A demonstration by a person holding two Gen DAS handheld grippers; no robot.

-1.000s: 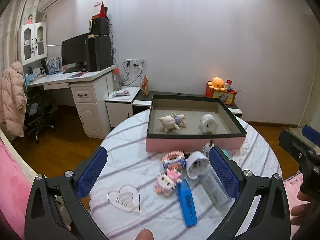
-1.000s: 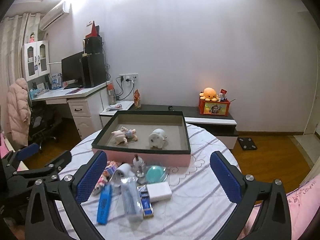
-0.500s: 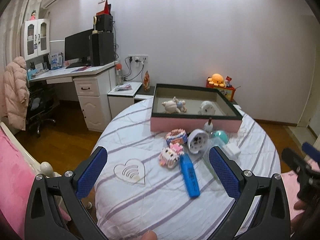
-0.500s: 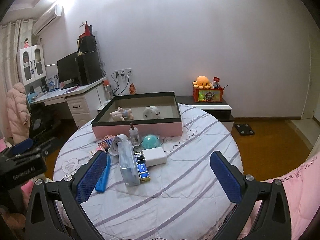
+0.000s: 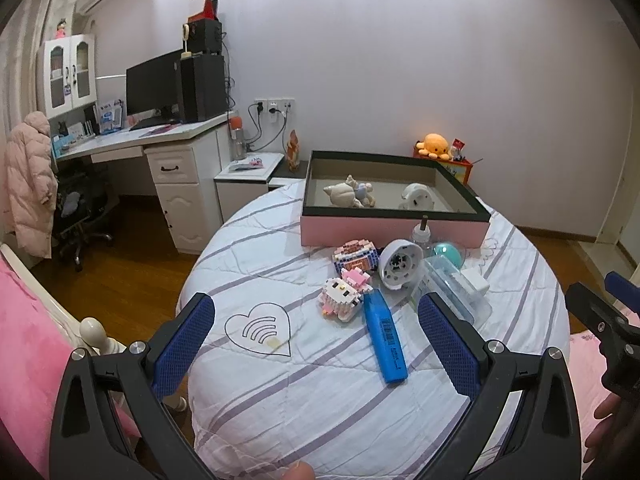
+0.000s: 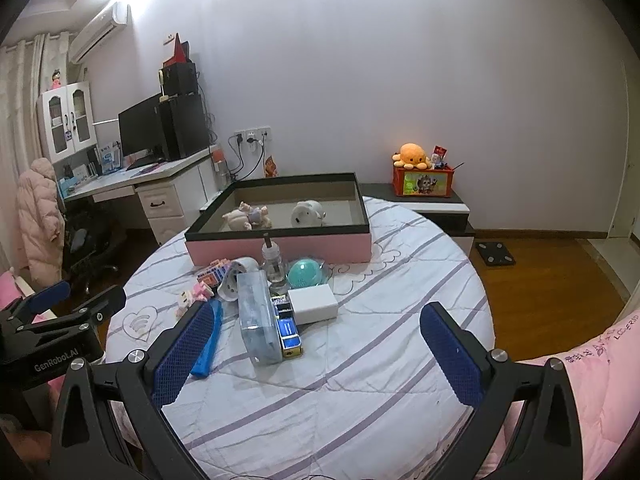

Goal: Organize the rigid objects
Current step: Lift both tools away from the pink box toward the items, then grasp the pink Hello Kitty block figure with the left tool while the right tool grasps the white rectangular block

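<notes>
A pink tray with a black rim [image 5: 392,230] [image 6: 280,246] sits at the far side of the round table and holds a shell figure [image 5: 346,195] and a white piggy figure [image 5: 416,197]. In front of it lie a blue highlighter [image 5: 385,338] [image 6: 209,338], a block kitty [image 5: 342,294], a block box [image 5: 356,256], a white round cap [image 5: 400,264], a clear case [image 6: 256,320], a white adapter [image 6: 313,303], a teal ball [image 6: 305,273] and a small bottle [image 6: 274,264]. My left gripper [image 5: 316,342] and right gripper [image 6: 316,346] hang open over the near table, holding nothing.
The round table has a striped white cloth [image 6: 360,380] with a heart print [image 5: 258,330]. A desk with a monitor [image 5: 152,92] stands at the left, a low cabinet with an orange plush [image 6: 414,156] behind. Pink bedding [image 5: 24,360] flanks the table.
Both grippers have pulled back and away from the tray, so the table and objects look smaller and farther. Nothing on the table moved; both stay open.
</notes>
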